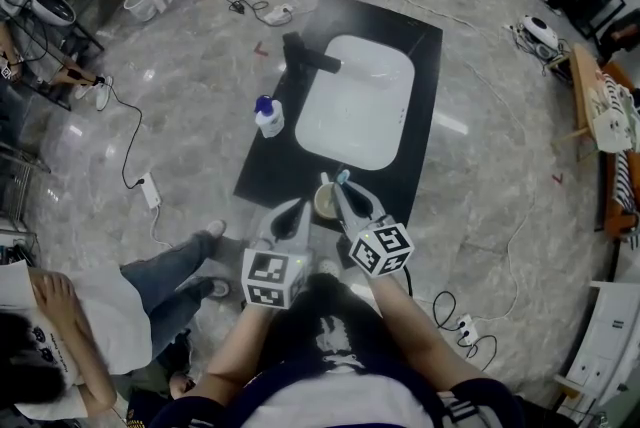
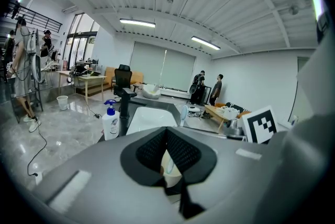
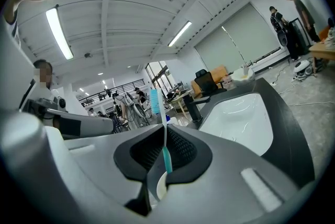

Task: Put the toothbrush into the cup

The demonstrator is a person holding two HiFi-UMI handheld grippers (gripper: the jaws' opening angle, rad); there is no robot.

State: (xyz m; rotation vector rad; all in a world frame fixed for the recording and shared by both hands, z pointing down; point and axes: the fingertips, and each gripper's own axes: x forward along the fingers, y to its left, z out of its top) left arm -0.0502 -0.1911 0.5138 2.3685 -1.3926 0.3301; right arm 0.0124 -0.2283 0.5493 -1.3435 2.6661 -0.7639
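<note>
Pinching the slim white-and-teal plastic toothbrush (image 3: 167, 159) upright in the right gripper (image 1: 340, 191), long axis vertical, bristles above the round cream cup (image 1: 324, 204) and handle end at its mouth, likely needing only a straight-down move, with the left gripper (image 1: 300, 209) pressed together, empty, just left of the cup.

the teal-and-white toothbrush (image 3: 166, 157) stands upright, bristles up, its lower end at the mouth of the cream cup (image 1: 324, 204) near the black counter's (image 1: 275, 166) front edge.
</note>
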